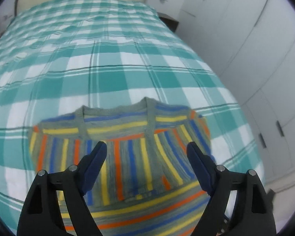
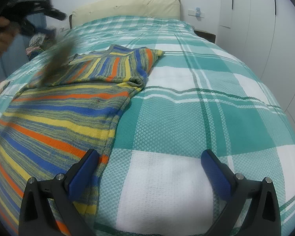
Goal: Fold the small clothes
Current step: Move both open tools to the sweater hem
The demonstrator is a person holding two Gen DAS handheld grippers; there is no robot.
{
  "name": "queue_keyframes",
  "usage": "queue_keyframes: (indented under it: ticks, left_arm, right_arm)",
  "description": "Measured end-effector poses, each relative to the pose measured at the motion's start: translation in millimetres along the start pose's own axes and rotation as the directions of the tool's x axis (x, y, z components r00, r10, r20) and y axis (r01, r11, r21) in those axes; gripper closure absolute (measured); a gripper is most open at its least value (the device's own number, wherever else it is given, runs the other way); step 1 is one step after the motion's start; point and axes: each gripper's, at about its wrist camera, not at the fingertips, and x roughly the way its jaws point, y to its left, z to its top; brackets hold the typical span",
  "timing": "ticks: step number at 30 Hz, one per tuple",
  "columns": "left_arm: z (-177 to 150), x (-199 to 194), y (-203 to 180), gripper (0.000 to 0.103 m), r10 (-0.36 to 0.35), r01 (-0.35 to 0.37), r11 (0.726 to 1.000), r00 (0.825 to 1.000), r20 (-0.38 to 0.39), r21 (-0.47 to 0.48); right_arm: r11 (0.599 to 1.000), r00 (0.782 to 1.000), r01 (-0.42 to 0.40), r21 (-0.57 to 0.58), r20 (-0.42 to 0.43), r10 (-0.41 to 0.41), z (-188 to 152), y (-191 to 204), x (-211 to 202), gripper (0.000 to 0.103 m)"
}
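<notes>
Both tools stood released: the left tool (image 1: 146, 150) hung above the striped knit sweater (image 1: 127, 157), the right tool (image 2: 149, 158) by its side edge. On the checked bedspread (image 2: 206, 108), its sleeves looked folded inward; the body fold remained.

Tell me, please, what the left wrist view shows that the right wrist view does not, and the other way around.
Only the left wrist view shows the left gripper from behind, jaws open above the striped sweater, and the sweater's neckline with both sleeves folded across the chest.

Only the right wrist view shows the right gripper, open over the sweater's edge and the checked bedspread, a person's hand at upper left, and a blurred sleeve end.

Both show the sweater, bedspread, cream headboard and white wardrobe.
</notes>
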Motion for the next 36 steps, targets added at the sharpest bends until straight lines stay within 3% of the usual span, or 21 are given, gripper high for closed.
queue_keyframes:
  ticks: [2, 4, 7, 11, 13, 16, 17, 20, 21, 23, 25, 29, 30, 31, 32, 34, 36]
  left_arm:
    - [-8.5, 4.2, 8.9, 0.018, 0.024, -0.025, 1.000, 1.000, -0.007, -0.019]
    - [-20.2, 4.2, 25.0, 0.015, 0.095, -0.095, 0.995, 0.995, -0.008, -0.043]
    - [-61.2, 2.8, 55.3, 0.012, 0.221, -0.223, 0.974, 0.974, -0.052, -0.041]
    - [-132.0, 6.3, 88.8, 0.012, 0.429, -0.423, 0.903, 0.887, -0.170, 0.073]
    - [-162.7, -20.0, 97.1, 0.009, 0.435, -0.428, 0.900, 0.890, -0.139, 0.076]
    - [-200.1, -71.0, 98.8, 0.009, 0.491, -0.485, 0.871, 0.864, -0.113, 0.082]
    - [-208.1, -81.6, 96.4, 0.009, 0.487, -0.482, 0.873, 0.867, -0.103, 0.072]
    - [-253.0, -116.1, 78.6, 0.006, 0.382, -0.380, 0.924, 0.920, -0.093, 0.039]
    - [-264.7, -116.6, 72.8, 0.006, 0.376, -0.373, 0.927, 0.921, -0.105, 0.045]
    - [-286.0, -109.6, 58.6, 0.006, 0.401, -0.393, 0.916, 0.905, -0.144, 0.081]
    - [-310.2, -111.6, 46.1, 0.004, 0.446, -0.433, 0.894, 0.885, -0.134, 0.118]
    - [-339.2, -135.3, 50.2, 0.003, 0.509, -0.491, 0.860, 0.844, -0.168, 0.136]
    - [-348.2, -142.1, 54.2, 0.003, 0.526, -0.506, 0.850, 0.829, -0.192, 0.144]
    - [-351.5, -145.3, 57.3, 0.003, 0.529, -0.510, 0.848, 0.825, -0.199, 0.142]
    - [-353.8, -153.1, 59.6, 0.004, 0.518, -0.503, 0.855, 0.832, -0.198, 0.125]
    - [-351.9, -170.5, 60.7, 0.004, 0.459, -0.455, 0.888, 0.876, -0.152, 0.060]
    - [-346.5, -178.7, 60.5, 0.004, 0.390, -0.391, 0.920, 0.916, -0.092, 0.005]
  right_arm:
    - [1.000, 1.000, -0.004, 0.001, 0.000, 0.004, 0.2, -0.3, 0.5, 0.000]
    - [1.000, 1.000, -0.006, 0.001, 0.000, 0.006, 0.3, -0.2, 0.7, 0.000]
    - [1.000, 1.000, -0.005, 0.000, -0.007, 0.005, 0.5, 0.5, 1.6, 0.000]
    - [1.000, 1.000, -0.006, 0.000, -0.016, 0.006, 1.1, 0.6, 2.8, 0.000]
    - [1.000, 0.999, -0.011, 0.002, -0.033, 0.011, 2.6, 0.1, 1.4, 0.000]
    - [1.000, 0.995, -0.027, -0.005, -0.100, 0.026, 3.4, -1.9, -7.4, 0.000]
    - [1.000, 0.991, -0.027, -0.005, -0.128, 0.026, 3.5, -2.5, -13.4, 0.000]
    - [0.996, 0.987, -0.085, -0.020, -0.141, 0.082, -0.5, 5.9, -48.2, 0.001]
    - [0.993, 0.985, -0.110, -0.034, -0.136, 0.105, -4.0, 10.9, -57.5, 0.001]
    - [0.984, 0.979, -0.159, -0.081, -0.143, 0.147, -15.3, 28.4, -72.9, 0.001]
    - [0.971, 0.968, -0.191, -0.142, -0.193, 0.162, -31.8, 49.2, -74.6, 0.001]
    - [0.945, 0.940, -0.105, -0.309, -0.340, -0.006, -74.8, 56.7, -64.8, 0.002]
    - [0.946, 0.936, -0.091, -0.311, -0.350, -0.025, -78.5, 50.6, -68.6, 0.002]
    - [0.949, 0.927, -0.066, -0.309, -0.370, -0.056, -81.3, 42.2, -72.8, 0.002]
    - [0.952, 0.917, -0.037, -0.303, -0.390, -0.089, -83.9, 32.4, -79.4, 0.002]
    - [0.959, 0.918, -0.029, -0.281, -0.387, -0.086, -84.1, 21.9, -93.9, 0.002]
    - [0.971, 0.925, -0.109, -0.212, -0.381, 0.021, -82.4, 16.7, -113.3, 0.002]
